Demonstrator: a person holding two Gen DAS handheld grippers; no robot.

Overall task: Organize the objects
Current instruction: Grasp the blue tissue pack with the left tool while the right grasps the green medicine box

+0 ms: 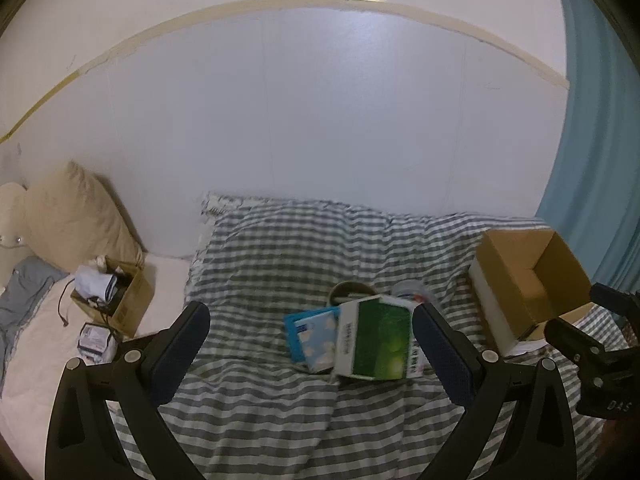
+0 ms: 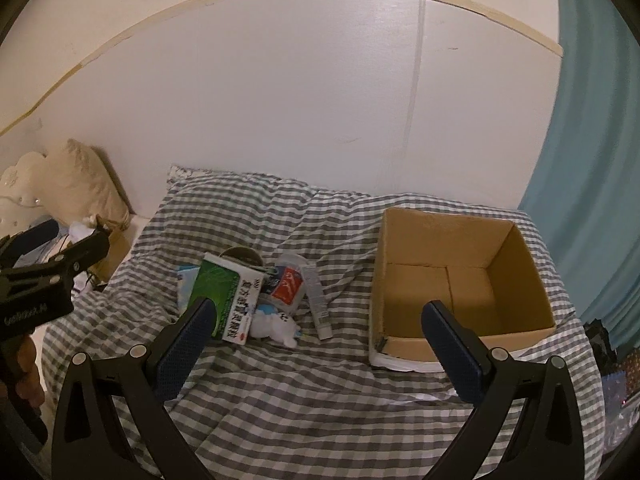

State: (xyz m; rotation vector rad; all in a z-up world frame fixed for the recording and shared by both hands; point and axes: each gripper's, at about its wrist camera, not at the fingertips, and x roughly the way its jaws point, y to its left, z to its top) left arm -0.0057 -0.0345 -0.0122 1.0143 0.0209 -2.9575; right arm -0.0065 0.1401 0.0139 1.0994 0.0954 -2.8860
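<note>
A pile of small objects lies on the checked bedcover: a green-and-white box (image 1: 376,342) (image 2: 226,298), a blue packet (image 1: 312,336), a round tin (image 1: 352,292) (image 2: 242,256), a red-and-white pouch (image 2: 288,286), a grey tube (image 2: 318,300) and a white soft toy (image 2: 276,326). An open, empty cardboard box (image 2: 460,280) (image 1: 528,276) stands to the right of the pile. My left gripper (image 1: 310,354) is open and empty, hovering just before the pile. My right gripper (image 2: 316,354) is open and empty, above the cover between the pile and the cardboard box.
A second cardboard box (image 1: 116,300) stuffed with clothes and cables sits at the left by a beige pillow (image 1: 76,216). A small white-blue packet (image 1: 96,342) lies beside it. A white wall runs behind the bed; a teal curtain (image 2: 592,160) hangs at right.
</note>
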